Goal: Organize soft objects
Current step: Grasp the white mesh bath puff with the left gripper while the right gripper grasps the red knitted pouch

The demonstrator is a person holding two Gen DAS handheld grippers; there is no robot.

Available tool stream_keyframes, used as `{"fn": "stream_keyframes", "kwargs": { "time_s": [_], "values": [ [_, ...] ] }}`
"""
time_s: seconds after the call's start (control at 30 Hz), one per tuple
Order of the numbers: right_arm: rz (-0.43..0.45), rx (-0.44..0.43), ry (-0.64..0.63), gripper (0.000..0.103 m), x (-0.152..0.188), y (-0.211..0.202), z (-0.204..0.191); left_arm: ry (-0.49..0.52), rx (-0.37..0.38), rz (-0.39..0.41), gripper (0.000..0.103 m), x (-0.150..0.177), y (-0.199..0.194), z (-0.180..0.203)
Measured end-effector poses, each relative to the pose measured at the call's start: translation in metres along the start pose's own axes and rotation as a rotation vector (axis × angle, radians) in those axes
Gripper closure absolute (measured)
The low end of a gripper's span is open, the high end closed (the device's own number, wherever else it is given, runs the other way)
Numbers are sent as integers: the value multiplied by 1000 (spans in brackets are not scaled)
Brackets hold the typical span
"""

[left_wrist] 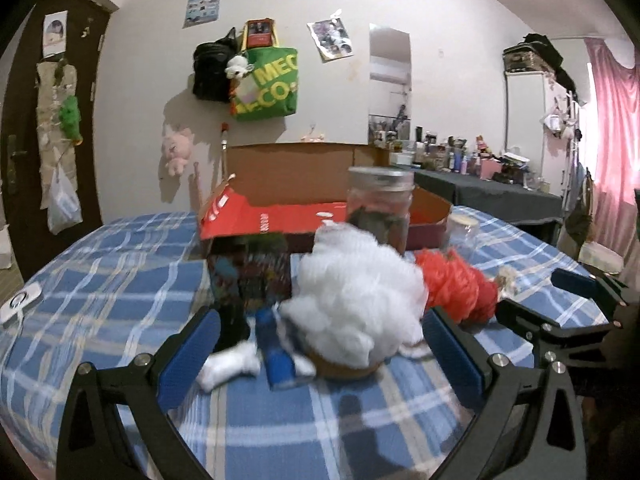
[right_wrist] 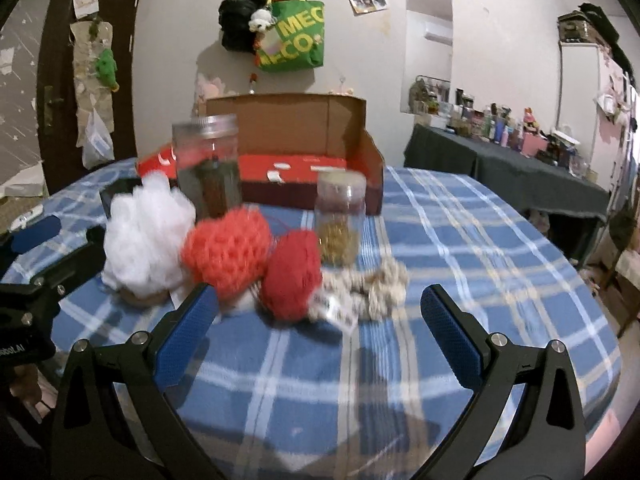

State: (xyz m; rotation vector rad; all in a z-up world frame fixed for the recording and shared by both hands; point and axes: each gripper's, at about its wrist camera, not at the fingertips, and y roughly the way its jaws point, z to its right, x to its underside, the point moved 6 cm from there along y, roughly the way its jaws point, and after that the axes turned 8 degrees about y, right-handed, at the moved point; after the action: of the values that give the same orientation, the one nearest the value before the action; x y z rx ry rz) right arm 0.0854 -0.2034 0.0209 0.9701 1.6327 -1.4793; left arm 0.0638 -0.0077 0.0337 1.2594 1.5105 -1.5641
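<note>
A white fluffy puff (left_wrist: 356, 292) sits on the blue checked cloth, with a white and blue sock (left_wrist: 256, 356) at its left. Two red-orange knitted balls (left_wrist: 456, 284) lie to its right. My left gripper (left_wrist: 320, 344) is open, its jaws on either side of the puff and sock, touching nothing. In the right wrist view the puff (right_wrist: 148, 236), an orange knitted ball (right_wrist: 228, 252), a red knitted ball (right_wrist: 292, 276) and a beige scrunchie (right_wrist: 372, 288) lie in a row. My right gripper (right_wrist: 320, 316) is open and empty just short of the red ball and scrunchie.
An open red cardboard box (right_wrist: 304, 160) stands behind the soft things. A tall lidded glass jar (right_wrist: 208, 164) and a smaller jar (right_wrist: 340, 220) stand in front of it. A printed carton (left_wrist: 252, 272) stands left of the puff. The table edge drops off to the right.
</note>
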Motion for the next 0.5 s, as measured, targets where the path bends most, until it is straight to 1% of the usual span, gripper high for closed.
{"fn": "stream_keyframes", "kwargs": {
  "time_s": [0.17, 0.23, 0.43, 0.5],
  "values": [
    [-9, -34, -13, 0, -20, 8, 1, 11, 52, 0, 0, -18, 9, 0],
    [-32, -54, -22, 0, -24, 15, 1, 24, 63, -10, 0, -24, 17, 0],
    [-93, -107, -65, 0, -24, 32, 6, 18, 110, -60, 0, -27, 34, -5],
    [-120, -156, -92, 0, -22, 36, 4, 14, 116, -79, 0, -25, 40, -7]
  ]
}}
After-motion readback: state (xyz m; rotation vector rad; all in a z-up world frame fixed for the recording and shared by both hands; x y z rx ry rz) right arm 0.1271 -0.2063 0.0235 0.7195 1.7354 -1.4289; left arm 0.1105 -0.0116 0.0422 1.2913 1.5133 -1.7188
